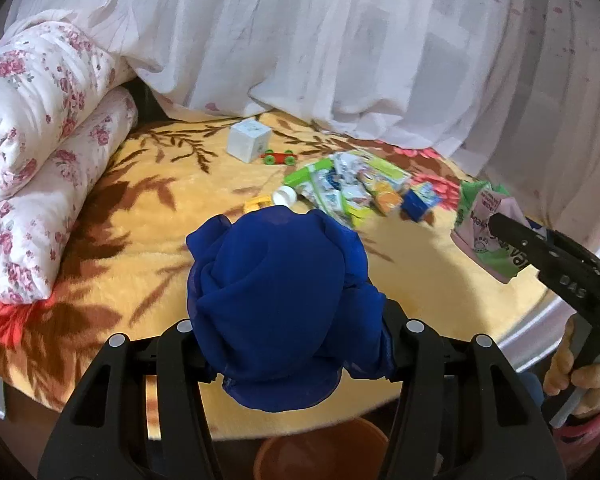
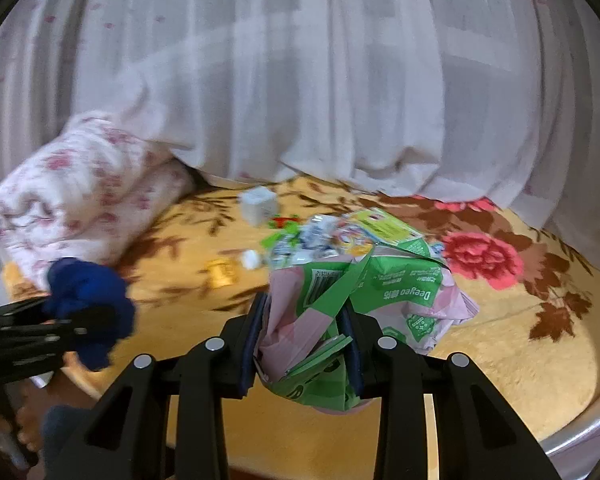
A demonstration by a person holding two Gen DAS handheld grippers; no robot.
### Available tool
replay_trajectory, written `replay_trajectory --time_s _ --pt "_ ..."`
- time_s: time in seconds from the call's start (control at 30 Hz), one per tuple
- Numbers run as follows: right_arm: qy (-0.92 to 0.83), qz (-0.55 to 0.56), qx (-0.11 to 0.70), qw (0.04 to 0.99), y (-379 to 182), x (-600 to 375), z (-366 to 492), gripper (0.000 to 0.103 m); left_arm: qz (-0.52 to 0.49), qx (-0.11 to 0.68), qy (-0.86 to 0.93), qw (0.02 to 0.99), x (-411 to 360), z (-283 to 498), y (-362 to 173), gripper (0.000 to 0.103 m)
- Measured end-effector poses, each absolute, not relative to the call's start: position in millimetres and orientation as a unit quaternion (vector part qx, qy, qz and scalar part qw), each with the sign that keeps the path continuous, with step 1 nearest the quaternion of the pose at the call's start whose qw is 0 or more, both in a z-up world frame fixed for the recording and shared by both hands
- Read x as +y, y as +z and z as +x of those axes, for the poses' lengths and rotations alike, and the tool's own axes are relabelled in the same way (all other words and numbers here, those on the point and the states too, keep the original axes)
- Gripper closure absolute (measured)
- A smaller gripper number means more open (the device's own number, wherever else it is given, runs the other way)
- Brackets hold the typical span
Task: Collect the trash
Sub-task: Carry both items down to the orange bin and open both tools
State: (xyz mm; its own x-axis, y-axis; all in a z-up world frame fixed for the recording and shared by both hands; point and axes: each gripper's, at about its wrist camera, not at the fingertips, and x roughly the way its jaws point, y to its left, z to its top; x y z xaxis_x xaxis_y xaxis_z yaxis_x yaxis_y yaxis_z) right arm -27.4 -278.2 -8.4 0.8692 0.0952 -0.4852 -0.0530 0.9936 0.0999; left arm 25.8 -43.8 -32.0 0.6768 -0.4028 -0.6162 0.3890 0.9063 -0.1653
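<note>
Left tool clamped on a bunched blue cloth, held over the bed's near edge. Right tool gripping a crumpled green-and-pink wrapper above the bed. Only the left view shows an orange bin below.

The crumpled green and pink wrapper shows the brand word "Deeyeo" upside down in white letters on a green panel, with small characters beside it too blurred to read. A barcode is printed on the same wrapper, its digits too small to make out. Print on the heap of colourful packets on the bed cannot be read.
</note>
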Motion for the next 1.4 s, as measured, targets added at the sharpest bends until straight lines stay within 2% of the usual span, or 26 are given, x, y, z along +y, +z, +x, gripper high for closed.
replay_trajectory --time_s 0.27,0.57,0.83,1.1,1.4 --pt "0.125 0.039 0.254 0.958 7 -250 -97 0.068 0.015 0.354 -0.255 0.900 -41 -27 -38 0.049" --pt "0.212 0.030 0.307 0.927 -17 -222 -140 0.068 0.057 0.412 -0.280 0.865 -45 -63 -83 0.049" --pt "0.265 0.037 0.397 0.878 -73 -203 -146 0.068 0.081 0.498 -0.280 0.816 -55 -65 -149 0.049" --pt "0.277 0.059 0.498 0.820 -153 -197 -123 0.068 0.091 0.608 -0.266 0.743 -67 -54 -233 0.049" --pt "0.259 0.097 0.570 0.774 -215 -209 -96 0.068 0.081 0.670 -0.242 0.698 -68 -40 -281 0.047"
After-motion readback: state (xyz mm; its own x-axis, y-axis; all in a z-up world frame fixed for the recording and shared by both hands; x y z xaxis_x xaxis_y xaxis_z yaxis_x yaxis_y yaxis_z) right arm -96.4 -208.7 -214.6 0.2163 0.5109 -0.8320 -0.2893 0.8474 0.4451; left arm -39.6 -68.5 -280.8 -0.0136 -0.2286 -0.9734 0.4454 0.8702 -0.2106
